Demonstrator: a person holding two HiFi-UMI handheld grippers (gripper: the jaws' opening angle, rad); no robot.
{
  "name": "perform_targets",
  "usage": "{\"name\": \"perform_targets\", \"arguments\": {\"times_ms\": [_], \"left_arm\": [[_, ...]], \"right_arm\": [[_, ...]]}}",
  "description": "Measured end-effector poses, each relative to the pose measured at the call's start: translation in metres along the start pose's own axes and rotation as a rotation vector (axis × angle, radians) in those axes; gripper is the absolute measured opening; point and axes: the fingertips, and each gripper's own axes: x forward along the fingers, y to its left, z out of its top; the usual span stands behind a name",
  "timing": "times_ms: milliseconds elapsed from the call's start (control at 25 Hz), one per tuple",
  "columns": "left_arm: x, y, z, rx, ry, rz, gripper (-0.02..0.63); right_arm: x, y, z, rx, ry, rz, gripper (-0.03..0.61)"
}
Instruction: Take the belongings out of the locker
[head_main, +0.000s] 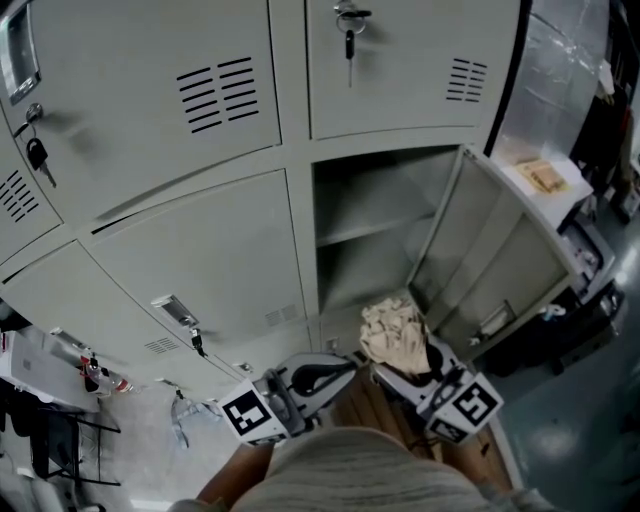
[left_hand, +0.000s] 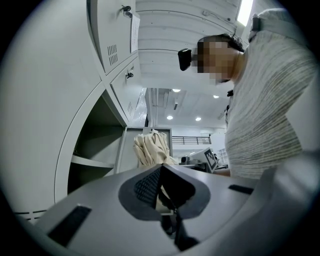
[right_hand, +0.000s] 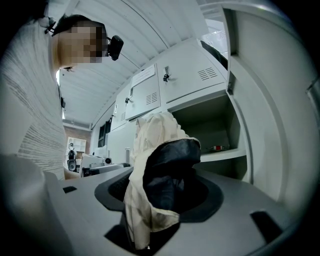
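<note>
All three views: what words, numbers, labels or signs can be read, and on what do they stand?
No text can be read.
Left marker cube and right marker cube: black-and-white square patterns only, no letters.
Paper sheet on a locker door: too small to read.
Beige cloth: no print shows.

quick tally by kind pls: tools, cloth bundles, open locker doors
tools: 2 (left tool, right tool)
cloth bundle: 1
open locker door: 1
total: 4
</note>
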Motion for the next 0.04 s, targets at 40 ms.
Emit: {"name": "perform_targets", "arguments": {"times_ms": [40], "left_arm": [[-0.0004, -0.0004, 0.0000, 0.001, 0.000, 0.001, 0.005]], "right_arm": [[0.0005, 0.0008, -0.0002, 0.005, 0.006, 0.000, 0.256]]}}
